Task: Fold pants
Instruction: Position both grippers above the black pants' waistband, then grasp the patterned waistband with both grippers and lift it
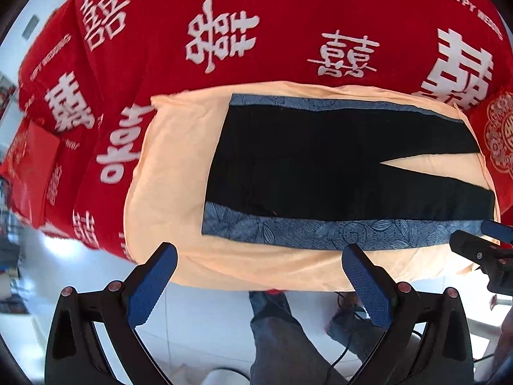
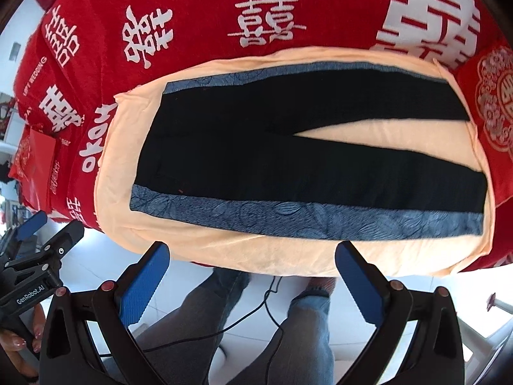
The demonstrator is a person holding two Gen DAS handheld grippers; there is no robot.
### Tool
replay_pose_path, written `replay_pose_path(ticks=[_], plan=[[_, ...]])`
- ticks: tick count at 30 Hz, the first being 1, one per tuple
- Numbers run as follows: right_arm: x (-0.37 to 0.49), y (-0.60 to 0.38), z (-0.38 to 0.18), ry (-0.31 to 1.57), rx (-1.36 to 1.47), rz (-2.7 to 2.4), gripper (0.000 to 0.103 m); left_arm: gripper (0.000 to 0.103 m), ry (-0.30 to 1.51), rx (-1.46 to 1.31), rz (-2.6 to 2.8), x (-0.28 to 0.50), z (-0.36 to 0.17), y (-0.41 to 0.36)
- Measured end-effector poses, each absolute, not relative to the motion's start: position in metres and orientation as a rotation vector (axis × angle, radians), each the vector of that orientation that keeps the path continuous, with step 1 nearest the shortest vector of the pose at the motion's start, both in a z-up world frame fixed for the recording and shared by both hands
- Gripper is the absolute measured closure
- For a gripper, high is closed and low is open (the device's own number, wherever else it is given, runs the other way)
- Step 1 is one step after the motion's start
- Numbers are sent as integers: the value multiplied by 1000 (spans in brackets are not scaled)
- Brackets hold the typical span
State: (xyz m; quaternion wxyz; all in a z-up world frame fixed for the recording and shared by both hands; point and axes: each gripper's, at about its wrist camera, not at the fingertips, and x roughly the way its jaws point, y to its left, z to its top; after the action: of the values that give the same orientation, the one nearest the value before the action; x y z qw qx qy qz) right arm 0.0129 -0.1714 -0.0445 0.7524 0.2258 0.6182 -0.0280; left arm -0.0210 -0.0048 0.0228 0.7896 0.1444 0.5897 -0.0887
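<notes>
Black pants (image 1: pixel 320 173) (image 2: pixel 288 157) with blue patterned side stripes lie spread flat on a peach cloth (image 1: pixel 173 173) (image 2: pixel 288 250), waist to the left and both legs running right with a narrow gap between them. My left gripper (image 1: pixel 259 253) hovers open above the near edge of the cloth, holding nothing. My right gripper (image 2: pixel 253 250) is likewise open and empty, just short of the near blue stripe (image 2: pixel 288 218). Each gripper shows at the edge of the other's view: the right gripper (image 1: pixel 487 240) and the left gripper (image 2: pixel 48 231).
A red bedspread (image 1: pixel 256 32) (image 2: pixel 192 6) with white characters covers the bed under the peach cloth. A red cushion (image 1: pixel 493 141) (image 2: pixel 490 102) lies at the right end. The person's legs (image 2: pixel 288 330) and a black cable (image 2: pixel 256 320) are on the white floor below.
</notes>
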Motion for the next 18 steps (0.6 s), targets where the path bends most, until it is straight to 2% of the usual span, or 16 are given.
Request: replay_pose_path(ticks=[11, 18], plan=[[5, -184, -74, 1391, 498, -34, 0, 0, 1379, 198, -128, -34, -10, 0], [15, -165, -115, 1360, 595, -26, 0, 0, 1397, 158, -186, -5, -71, 18]])
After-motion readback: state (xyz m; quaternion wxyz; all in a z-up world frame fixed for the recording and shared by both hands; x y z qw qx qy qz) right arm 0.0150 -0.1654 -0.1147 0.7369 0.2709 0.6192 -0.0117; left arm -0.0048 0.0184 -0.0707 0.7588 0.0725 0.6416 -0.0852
